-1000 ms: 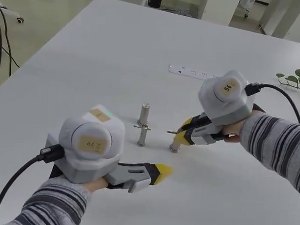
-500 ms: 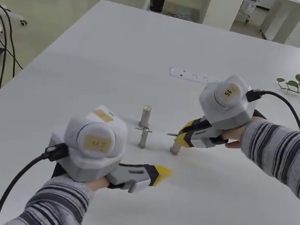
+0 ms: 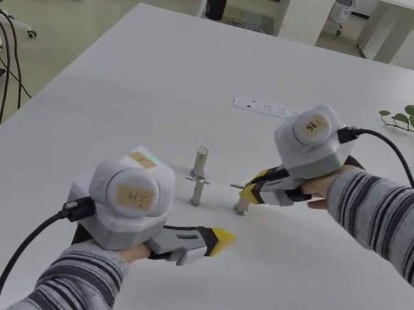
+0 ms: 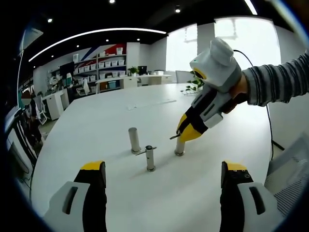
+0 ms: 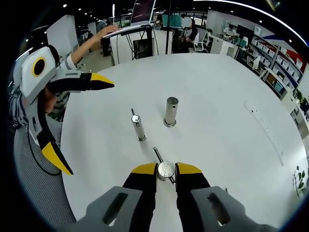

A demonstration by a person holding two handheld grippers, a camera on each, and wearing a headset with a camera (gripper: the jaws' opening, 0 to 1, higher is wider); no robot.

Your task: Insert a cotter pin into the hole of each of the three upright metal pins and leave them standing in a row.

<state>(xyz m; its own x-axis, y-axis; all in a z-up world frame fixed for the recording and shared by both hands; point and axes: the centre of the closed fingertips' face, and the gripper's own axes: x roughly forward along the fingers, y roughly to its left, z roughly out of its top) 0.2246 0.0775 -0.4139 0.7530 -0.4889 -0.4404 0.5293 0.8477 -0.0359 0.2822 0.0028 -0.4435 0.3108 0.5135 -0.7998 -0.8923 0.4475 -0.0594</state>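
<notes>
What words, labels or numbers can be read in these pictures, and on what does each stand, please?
"56", handwritten, second character uncertain: round tan sticker on the right gripper.
Handwritten marks, too blurred to read: tan sticker on the left gripper.
No readable text: small sticker atop the left gripper.

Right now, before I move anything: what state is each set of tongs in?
Left tongs: open, holding nothing.
Right tongs: shut on a cotter pin, at the top of a metal pin.
</notes>
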